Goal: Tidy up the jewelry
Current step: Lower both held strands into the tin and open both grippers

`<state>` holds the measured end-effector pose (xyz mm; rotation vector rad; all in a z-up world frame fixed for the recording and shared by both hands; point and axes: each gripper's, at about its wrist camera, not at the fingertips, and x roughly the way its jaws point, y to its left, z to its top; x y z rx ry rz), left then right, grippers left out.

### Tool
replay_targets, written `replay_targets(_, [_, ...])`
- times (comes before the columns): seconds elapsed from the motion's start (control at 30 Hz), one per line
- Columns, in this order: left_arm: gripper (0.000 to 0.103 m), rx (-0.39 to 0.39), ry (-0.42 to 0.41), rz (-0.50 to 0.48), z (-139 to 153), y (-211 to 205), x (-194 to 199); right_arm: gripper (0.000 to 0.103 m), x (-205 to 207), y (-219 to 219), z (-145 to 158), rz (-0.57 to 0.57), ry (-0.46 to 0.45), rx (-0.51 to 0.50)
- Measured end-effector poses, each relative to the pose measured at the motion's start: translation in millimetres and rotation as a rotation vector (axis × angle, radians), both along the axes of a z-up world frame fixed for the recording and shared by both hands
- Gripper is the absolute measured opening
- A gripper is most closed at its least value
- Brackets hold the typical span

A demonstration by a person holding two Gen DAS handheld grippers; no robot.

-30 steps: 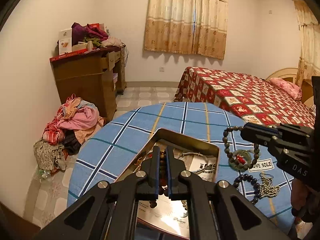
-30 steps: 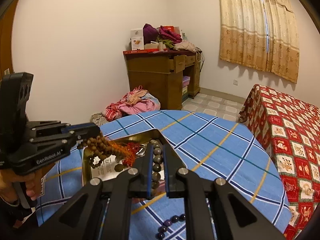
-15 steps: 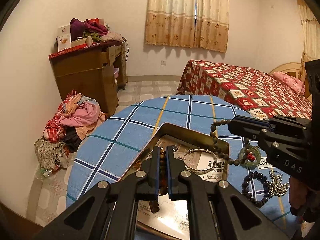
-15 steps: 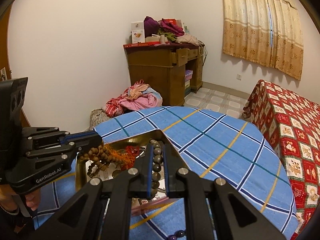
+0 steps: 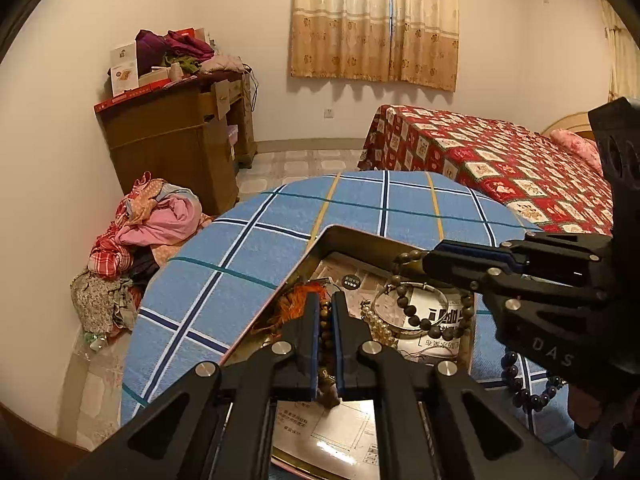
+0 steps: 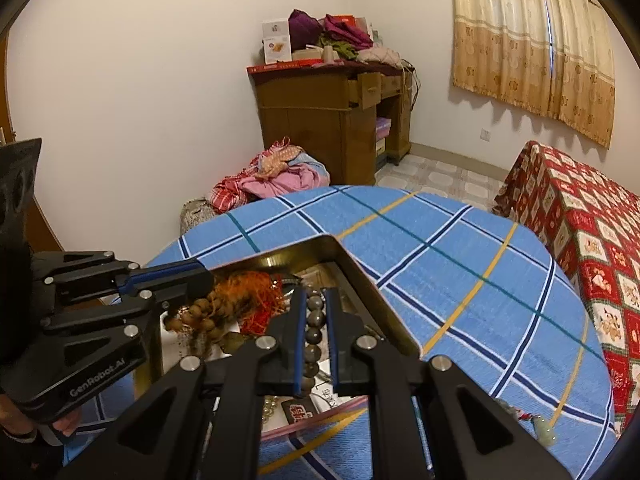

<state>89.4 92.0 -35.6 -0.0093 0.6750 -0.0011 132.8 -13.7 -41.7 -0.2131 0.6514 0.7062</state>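
A gold metal box [image 5: 356, 236] [image 6: 372, 276] lies open on the blue checked table. My left gripper [image 5: 325, 304] [image 6: 208, 280] is shut on a brown bead string with an orange tassel [image 6: 224, 304] and holds it over the box. My right gripper [image 6: 314, 300] [image 5: 430, 260] is shut on a dark bead necklace [image 5: 424, 316] [image 6: 313, 320], which hangs down into the box. Inside lie a silver bangle [image 5: 412, 288], a pearl strand [image 5: 376, 326] and printed papers.
A dark blue bead bracelet [image 5: 520, 392] lies on the cloth right of the box. A green jade pendant [image 6: 546, 432] lies near the table's right edge. Beyond stand a wooden desk [image 5: 176, 140], a clothes pile [image 5: 152, 224] and a red-quilted bed [image 5: 500, 160].
Both grippers have lowered toward the box. The right gripper has carried the dark bead necklace leftward from over the cloth to over the box, and its beads now hang inside.
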Motion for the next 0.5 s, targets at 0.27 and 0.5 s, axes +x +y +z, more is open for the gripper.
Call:
replay_targets(0.27, [0.005,0.024,0.011,0.01,-6.6,-0.1,2.3,0.012,0.2,0.4,-8.4,0.002,0.017,-0.02])
replay_targets(0.5, [0.005,0.039,0.009,0.008,-6.4,-2.5,0.7,0.012,-0.6,0.8,-9.5,0.001,0.014,-0.025])
